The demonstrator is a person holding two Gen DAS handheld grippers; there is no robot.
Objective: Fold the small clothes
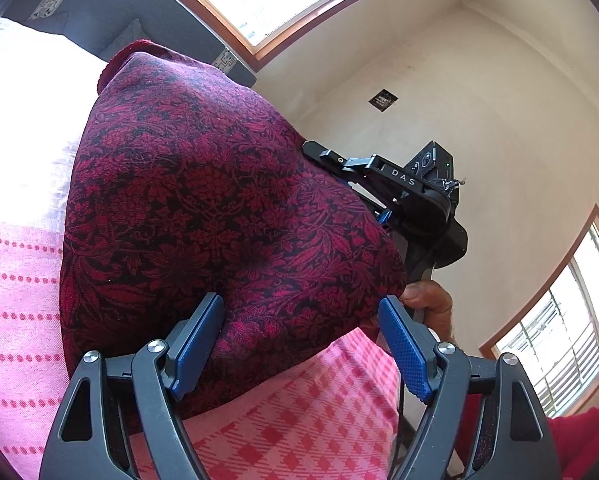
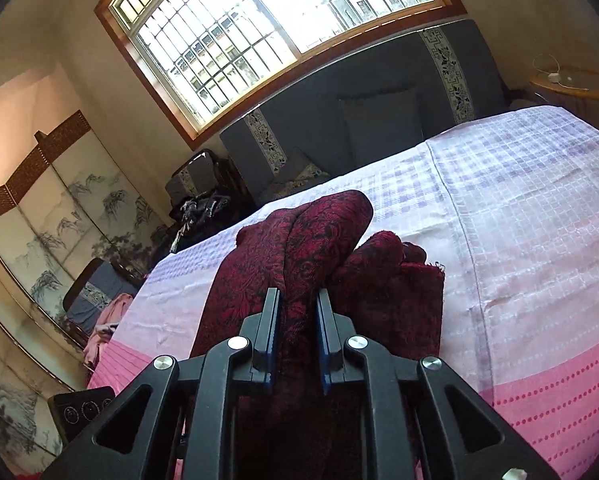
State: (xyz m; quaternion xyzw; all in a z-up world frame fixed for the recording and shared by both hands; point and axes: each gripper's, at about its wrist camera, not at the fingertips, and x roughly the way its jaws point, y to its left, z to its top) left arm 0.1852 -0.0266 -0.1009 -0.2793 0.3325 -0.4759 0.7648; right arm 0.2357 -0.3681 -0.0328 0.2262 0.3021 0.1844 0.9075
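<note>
A dark red garment (image 1: 219,200) with a black floral print is lifted off the pink checked bedspread (image 1: 299,420). My left gripper (image 1: 303,344) is open, its blue pads (image 1: 403,352) wide apart just under the garment's lower edge, holding nothing. The right gripper's black body (image 1: 415,200) shows beyond the cloth, held by a hand. In the right wrist view my right gripper (image 2: 297,340) is shut on a bunched fold of the garment (image 2: 311,240), which hangs down toward the bedspread (image 2: 519,240).
A dark grey headboard with patterned bands (image 2: 379,100) and a grey pillow (image 2: 383,128) stand at the bed's far end under a barred window (image 2: 259,20). A painted folding screen (image 2: 59,208) and chairs with clothes (image 2: 99,312) stand left. A round side table (image 2: 571,80) is far right.
</note>
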